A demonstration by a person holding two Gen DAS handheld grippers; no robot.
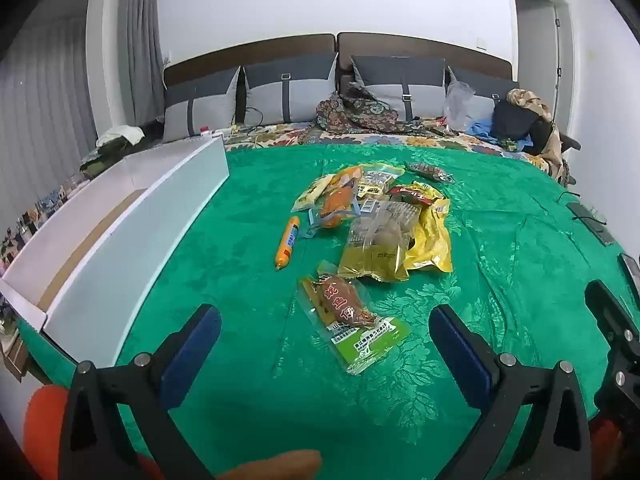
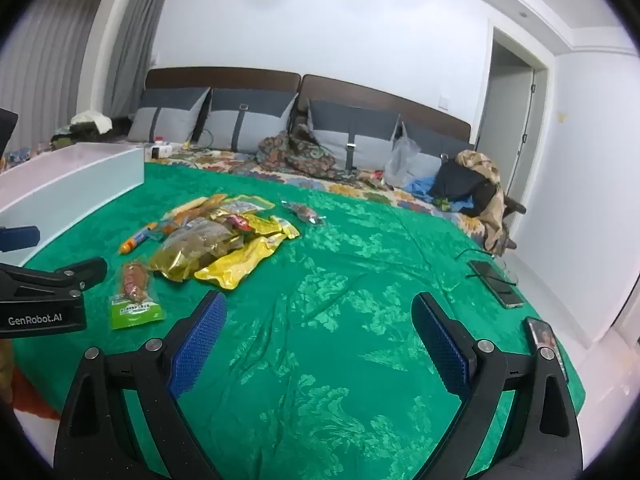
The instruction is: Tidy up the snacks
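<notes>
Left wrist view: the left tool [image 1: 324, 322] is spread wide and grips nothing, above a green patterned bedspread [image 1: 500, 264]. A clear-and-green packet holding a brown meat snack [image 1: 352, 322] lies just ahead between its fingers. Farther on sits a pile of yellow and clear snack packets [image 1: 384, 224], with an orange sausage stick [image 1: 288, 242] beside it on the left. A long white box [image 1: 120, 240] stands at the bed's left edge. Right wrist view: the right tool [image 2: 318, 312] is likewise released and empty, over bare bedspread to the right of the pile.
</notes>
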